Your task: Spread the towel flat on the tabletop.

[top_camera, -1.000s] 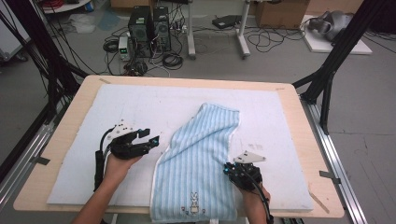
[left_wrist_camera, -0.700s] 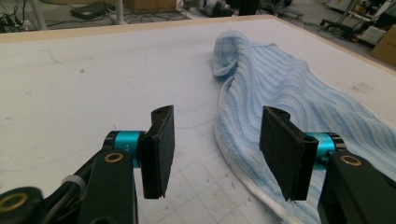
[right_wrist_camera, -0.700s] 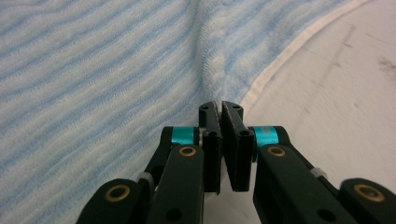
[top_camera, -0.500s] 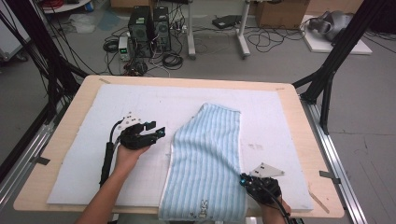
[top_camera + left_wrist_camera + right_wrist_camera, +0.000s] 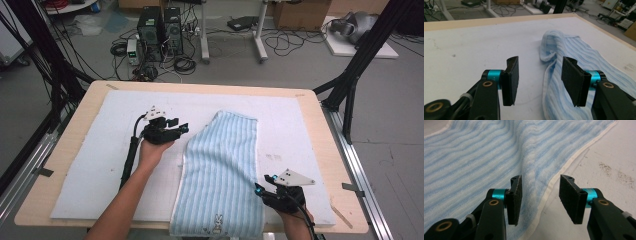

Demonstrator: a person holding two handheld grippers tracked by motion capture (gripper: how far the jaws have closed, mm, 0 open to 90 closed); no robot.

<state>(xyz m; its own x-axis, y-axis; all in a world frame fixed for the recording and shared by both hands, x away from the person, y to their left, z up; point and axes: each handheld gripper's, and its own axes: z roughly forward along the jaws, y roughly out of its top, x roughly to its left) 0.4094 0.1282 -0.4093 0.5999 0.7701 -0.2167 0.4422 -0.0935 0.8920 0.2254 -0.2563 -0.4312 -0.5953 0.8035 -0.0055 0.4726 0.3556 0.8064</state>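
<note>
towel [image 5: 222, 175] btwn grippers; left gripper [image 5: 172, 131] & right gripper [image 5: 265, 187] jaws apart, at its edges

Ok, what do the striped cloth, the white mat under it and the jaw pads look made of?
The striped cloth looks like soft terry cotton: ribbed blue-white pile, hemmed edge. The white mat seems a matte felt or foam sheet, faintly stained. The pads on the right hand-held gripper look like black, coarse foam or rubber.
</note>
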